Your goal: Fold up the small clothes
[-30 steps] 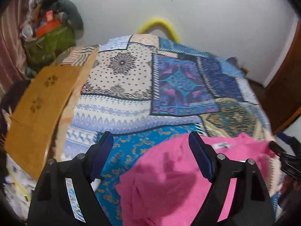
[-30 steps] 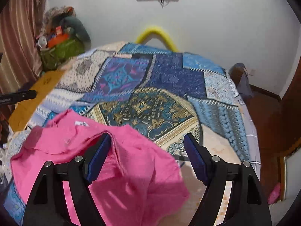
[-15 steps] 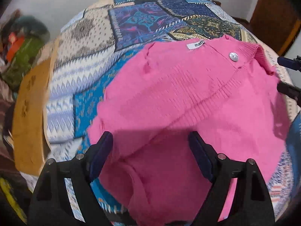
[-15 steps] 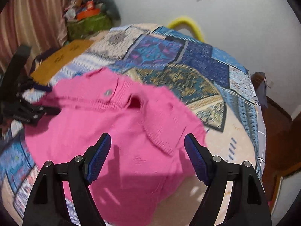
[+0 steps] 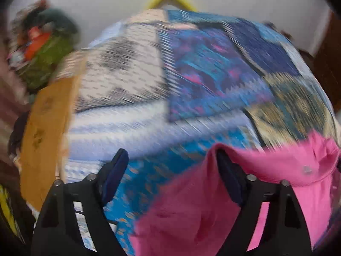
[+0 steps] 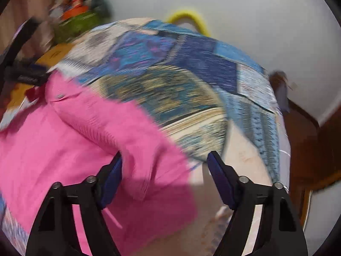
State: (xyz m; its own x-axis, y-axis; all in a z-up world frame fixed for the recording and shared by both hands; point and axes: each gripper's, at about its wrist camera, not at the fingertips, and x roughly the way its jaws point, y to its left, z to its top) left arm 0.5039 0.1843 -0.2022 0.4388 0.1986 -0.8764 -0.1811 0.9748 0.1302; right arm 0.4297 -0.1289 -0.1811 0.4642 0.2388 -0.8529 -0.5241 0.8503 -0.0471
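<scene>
Both my hands came lower over the bed (image 5: 132, 125) and my fingers were closing a little, yet the left gripper (image 5: 170, 177) and right gripper (image 6: 164, 177) are apart, clamping nothing. I judge I am at the start of folding the pink sweater (image 6: 70, 140), which lies at the near edge; next each pair must close on a side of it.

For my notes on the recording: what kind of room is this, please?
Probably a bedroom at home: a bed under a patchwork bedspread, a pink knitted garment on it, and piled belongings against the white wall.
</scene>
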